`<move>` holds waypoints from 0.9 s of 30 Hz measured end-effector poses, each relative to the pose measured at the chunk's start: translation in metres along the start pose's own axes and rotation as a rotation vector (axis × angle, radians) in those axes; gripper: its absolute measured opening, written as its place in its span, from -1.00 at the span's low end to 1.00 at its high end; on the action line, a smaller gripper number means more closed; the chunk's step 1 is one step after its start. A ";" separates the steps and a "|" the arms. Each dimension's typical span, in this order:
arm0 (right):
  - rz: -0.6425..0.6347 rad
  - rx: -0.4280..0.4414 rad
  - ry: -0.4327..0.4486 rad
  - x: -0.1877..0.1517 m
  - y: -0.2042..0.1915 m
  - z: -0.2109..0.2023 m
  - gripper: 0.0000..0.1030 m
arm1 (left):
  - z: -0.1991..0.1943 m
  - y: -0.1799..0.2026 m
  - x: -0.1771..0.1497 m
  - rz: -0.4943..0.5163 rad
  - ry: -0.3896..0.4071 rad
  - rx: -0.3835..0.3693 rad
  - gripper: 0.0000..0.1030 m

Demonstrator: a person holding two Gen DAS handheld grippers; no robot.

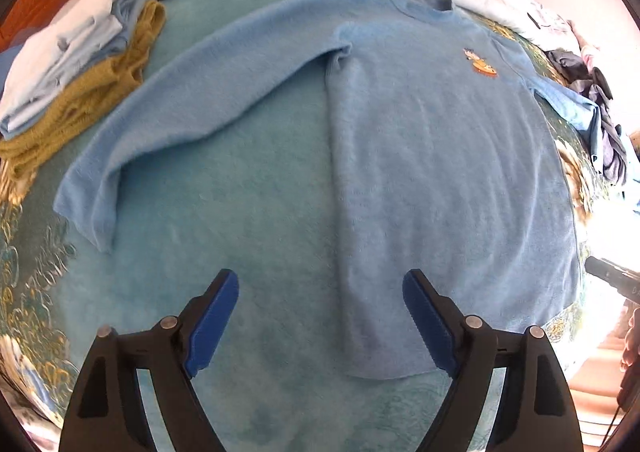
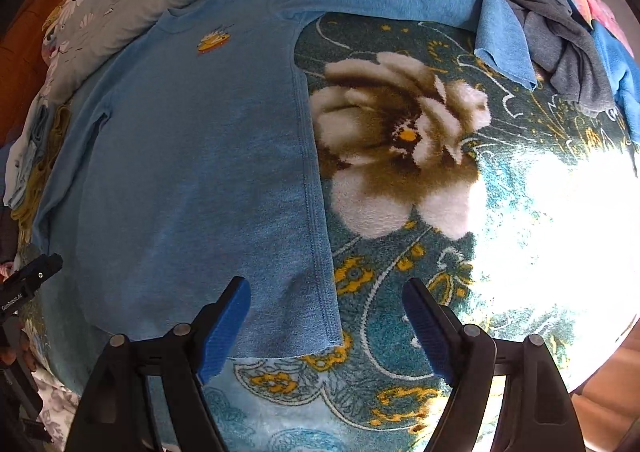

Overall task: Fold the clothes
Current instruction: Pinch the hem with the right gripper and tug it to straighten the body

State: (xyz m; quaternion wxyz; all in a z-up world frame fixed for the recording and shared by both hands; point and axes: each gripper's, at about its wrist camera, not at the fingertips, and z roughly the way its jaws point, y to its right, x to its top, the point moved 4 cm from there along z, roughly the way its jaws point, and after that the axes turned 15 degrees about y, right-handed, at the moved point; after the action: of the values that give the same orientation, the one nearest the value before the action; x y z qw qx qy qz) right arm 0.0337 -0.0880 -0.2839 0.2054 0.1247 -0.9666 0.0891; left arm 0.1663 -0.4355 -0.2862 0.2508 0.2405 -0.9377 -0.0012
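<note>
The light-blue long-sleeved fleecy sweater (image 1: 440, 155) lies flat, sleeves outspread, on the teal floral plush blanket (image 2: 400, 292); left gripper (image 1: 320, 320) and right gripper (image 2: 326, 326) hover spread and empty near its hem; judged soft, limp, light, best pinched at hem corners or cuffs.

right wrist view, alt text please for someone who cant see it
A light blue sweater lies flat, front up, on a teal floral blanket. The open right tool hovers over its lower hem corner; a grey garment is heaped beyond the far sleeve.
</note>
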 end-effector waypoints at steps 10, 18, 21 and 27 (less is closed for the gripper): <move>0.012 0.015 -0.040 -0.017 0.013 0.015 0.09 | 0.010 0.006 -0.017 -0.044 -0.042 0.009 0.65; 0.052 0.062 -0.072 -0.023 0.013 0.012 -0.24 | 0.023 0.023 -0.023 -0.032 -0.076 -0.033 0.65; 0.061 0.089 -0.084 -0.027 0.008 0.012 -0.47 | 0.027 0.029 -0.025 -0.013 -0.087 -0.040 0.65; 0.055 0.099 -0.088 -0.031 0.004 0.010 -0.86 | 0.030 0.027 -0.022 -0.053 -0.096 -0.082 0.63</move>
State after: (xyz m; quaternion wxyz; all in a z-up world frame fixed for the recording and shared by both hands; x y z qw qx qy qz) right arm 0.0560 -0.0804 -0.3062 0.1535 0.1118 -0.9722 0.1370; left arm 0.1568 -0.4051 -0.3194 0.2152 0.2544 -0.9411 -0.0576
